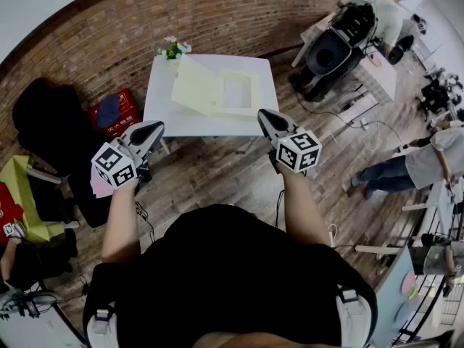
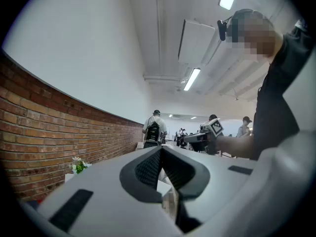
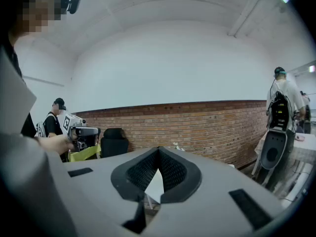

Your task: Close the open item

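A pale yellow flat box (image 1: 214, 89) lies on the white table (image 1: 163, 114) with its lid raised and tilted back to the left, so the inside shows. Both grippers are held in the air in front of the table, over the wooden floor, short of the box. My left gripper (image 1: 155, 127) is shut and holds nothing; its jaws meet at the tip (image 2: 160, 149). My right gripper (image 1: 265, 115) is shut and empty too, jaws touching (image 3: 158, 149). Both gripper views look upward at the wall and ceiling, and neither shows the box.
A small bunch of flowers (image 1: 172, 47) stands at the table's far left corner. Left of the table are a black chair (image 1: 43, 114), a red box (image 1: 116, 114) and a yellow-green bin (image 1: 25, 194). A person with a black backpack (image 1: 348, 27) stands at the right. Cables lie on the floor.
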A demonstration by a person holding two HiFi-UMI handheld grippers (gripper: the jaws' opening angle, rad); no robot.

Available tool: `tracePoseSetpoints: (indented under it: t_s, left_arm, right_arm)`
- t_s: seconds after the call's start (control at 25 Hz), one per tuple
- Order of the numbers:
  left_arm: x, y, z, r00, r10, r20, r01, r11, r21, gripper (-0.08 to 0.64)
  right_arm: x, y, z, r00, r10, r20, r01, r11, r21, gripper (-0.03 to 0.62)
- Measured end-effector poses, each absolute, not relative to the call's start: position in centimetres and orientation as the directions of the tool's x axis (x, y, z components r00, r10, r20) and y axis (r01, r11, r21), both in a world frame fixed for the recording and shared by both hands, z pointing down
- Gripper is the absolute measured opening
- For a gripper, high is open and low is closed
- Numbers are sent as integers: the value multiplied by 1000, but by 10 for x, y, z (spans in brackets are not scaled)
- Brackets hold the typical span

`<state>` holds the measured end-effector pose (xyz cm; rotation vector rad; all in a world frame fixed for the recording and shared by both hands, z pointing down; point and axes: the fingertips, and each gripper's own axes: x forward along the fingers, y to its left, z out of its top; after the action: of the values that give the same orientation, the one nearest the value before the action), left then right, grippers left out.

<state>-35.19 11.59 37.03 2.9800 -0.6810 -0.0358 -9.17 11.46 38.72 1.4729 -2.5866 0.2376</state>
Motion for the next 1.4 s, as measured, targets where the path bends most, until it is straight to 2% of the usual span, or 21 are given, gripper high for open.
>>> tracePoseSetpoints:
  t_s: [0.44, 1.4]
  left_arm:
    - [-359, 121, 365, 919, -394, 29, -394, -918, 39, 11]
    - [-361, 81, 381, 909, -411, 65, -415, -905, 96, 11]
  right_arm:
    - [-92, 130, 389, -454, -869, 195, -891, 448, -76, 20]
    - [-69, 109, 399, -398, -889, 227, -917, 390, -79, 20]
